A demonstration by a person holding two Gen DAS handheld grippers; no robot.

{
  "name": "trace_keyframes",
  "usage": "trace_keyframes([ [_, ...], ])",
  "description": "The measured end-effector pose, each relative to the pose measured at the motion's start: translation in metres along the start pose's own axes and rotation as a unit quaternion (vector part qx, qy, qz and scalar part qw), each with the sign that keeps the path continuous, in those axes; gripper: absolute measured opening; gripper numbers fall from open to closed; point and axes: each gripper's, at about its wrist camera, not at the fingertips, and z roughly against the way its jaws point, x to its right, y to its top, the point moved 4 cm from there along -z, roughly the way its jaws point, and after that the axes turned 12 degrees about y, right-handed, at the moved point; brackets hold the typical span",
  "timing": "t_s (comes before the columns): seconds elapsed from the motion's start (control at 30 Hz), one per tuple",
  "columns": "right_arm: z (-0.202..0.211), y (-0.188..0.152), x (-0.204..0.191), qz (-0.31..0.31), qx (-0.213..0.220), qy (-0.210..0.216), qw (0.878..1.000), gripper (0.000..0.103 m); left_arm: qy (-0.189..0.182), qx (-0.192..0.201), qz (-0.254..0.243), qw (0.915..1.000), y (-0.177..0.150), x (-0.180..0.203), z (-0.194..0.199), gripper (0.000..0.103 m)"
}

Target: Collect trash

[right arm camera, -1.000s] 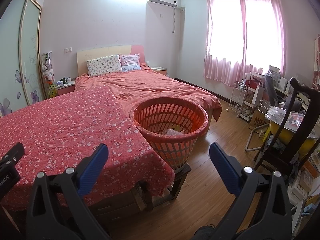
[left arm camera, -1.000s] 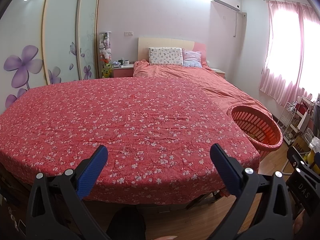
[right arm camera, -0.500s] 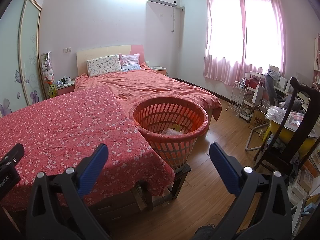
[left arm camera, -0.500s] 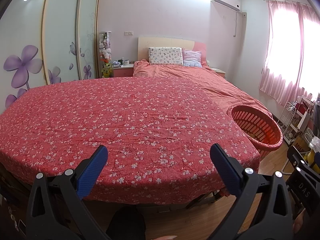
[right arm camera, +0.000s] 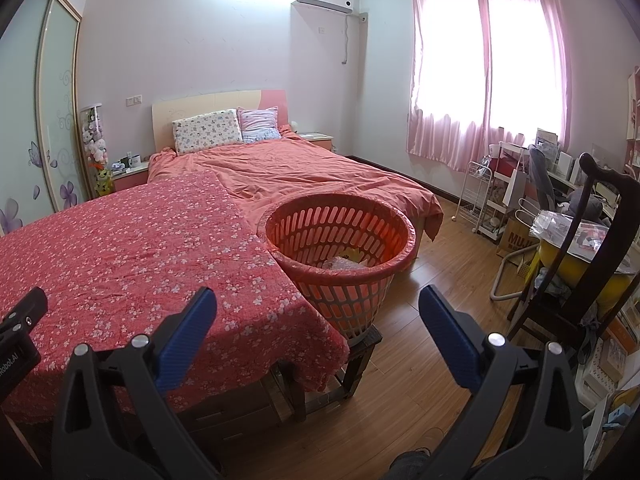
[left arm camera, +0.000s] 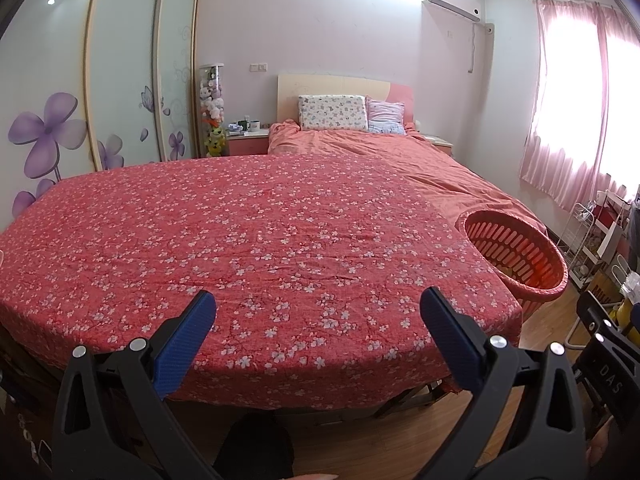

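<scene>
The left gripper (left arm camera: 318,320) is held above the near edge of a table draped with a red floral cloth (left arm camera: 256,240); its blue-padded fingers (left arm camera: 186,340) are spread wide apart and hold nothing. The right gripper (right arm camera: 316,318) is held off the table's right corner, its fingers (right arm camera: 448,336) likewise spread wide and holding nothing. The orange slotted basket (right arm camera: 340,256) stands on a dark wooden stool (right arm camera: 360,356), just beside the right edge of the cloth-covered table and between the table and the foot of the bed (right arm camera: 304,172). In the right wrist view, crumpled pale and yellow trash (right arm camera: 346,260) lies at the bottom of the basket; what the individual pieces are cannot be determined. In the left wrist view the same basket (left arm camera: 516,252) appears at the far right of the table, and only a small yellowish patch of its contents is visible through the rim. The bed carries an orange cover and two pillows (right arm camera: 208,130) against the headboard. Pink curtains (right arm camera: 488,68) cover the window, and a dark wooden chair (right arm camera: 588,248) stands at the right on the wooden floor (right arm camera: 420,320).
</scene>
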Motion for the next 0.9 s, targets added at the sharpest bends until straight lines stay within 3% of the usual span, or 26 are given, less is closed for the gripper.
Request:
trace_keyframes([
  [0.9,0.0006,0.0005,0.0012,-0.001,0.000,0.000,1.000,0.099,0.000,0.005,-0.004,1.0000,0.0018,-0.0028,-0.0001,0.101],
])
